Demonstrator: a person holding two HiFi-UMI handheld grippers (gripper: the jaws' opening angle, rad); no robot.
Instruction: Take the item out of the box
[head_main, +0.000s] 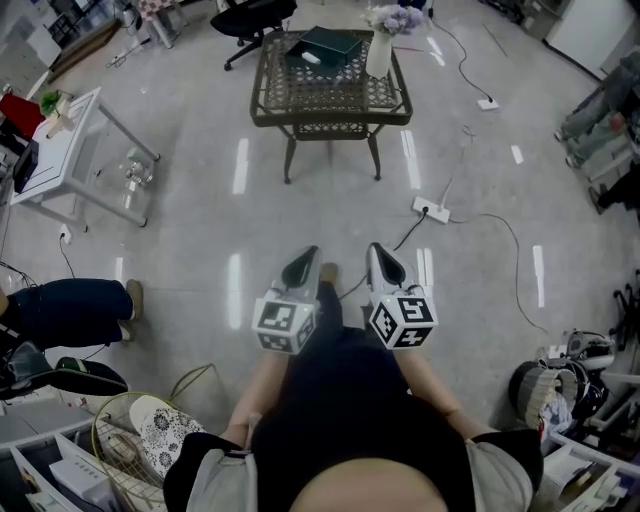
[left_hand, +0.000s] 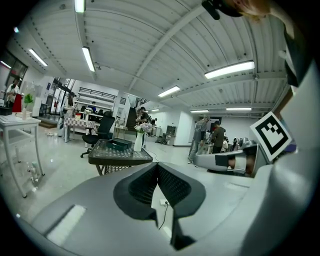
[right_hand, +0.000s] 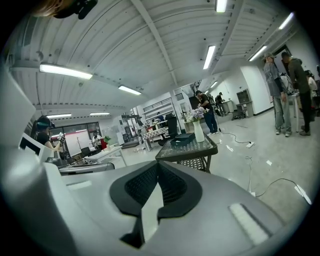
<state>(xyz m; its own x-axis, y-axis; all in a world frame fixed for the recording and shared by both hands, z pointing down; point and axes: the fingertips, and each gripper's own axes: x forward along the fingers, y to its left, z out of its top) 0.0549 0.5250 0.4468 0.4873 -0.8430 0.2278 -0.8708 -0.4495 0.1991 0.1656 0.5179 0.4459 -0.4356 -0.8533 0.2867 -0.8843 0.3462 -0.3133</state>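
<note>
Left gripper (left_hand: 158, 165): jaws together at the tips, nothing between them; right gripper (right_hand: 158, 164): jaws likewise closed and empty. In the head view both units are held side by side at waist height in front of the person, each pointing forward and slightly down toward open floor (head_main: 200, 230); neither touches anything.

Ahead, well apart from both grippers, stands a dark metal table (head_main: 330, 98) with a mesh top; a dark green box (head_main: 325, 44) lies flat on it near the far edge; a white vase (head_main: 379, 54) with pale flowers stands just beside the box, on its right. Whether the box is open cannot be told; its contents are not visible in any view.

Task status, as a judgement: no step on the box is done; the item is presumably inside; neither gripper has reached the table. Remaining: approach the table; open the jaws; open or steady the box; grasp the item; lift it clear. Caution: the vase stands close to the box; a wide reach on that side could tip it.
</note>
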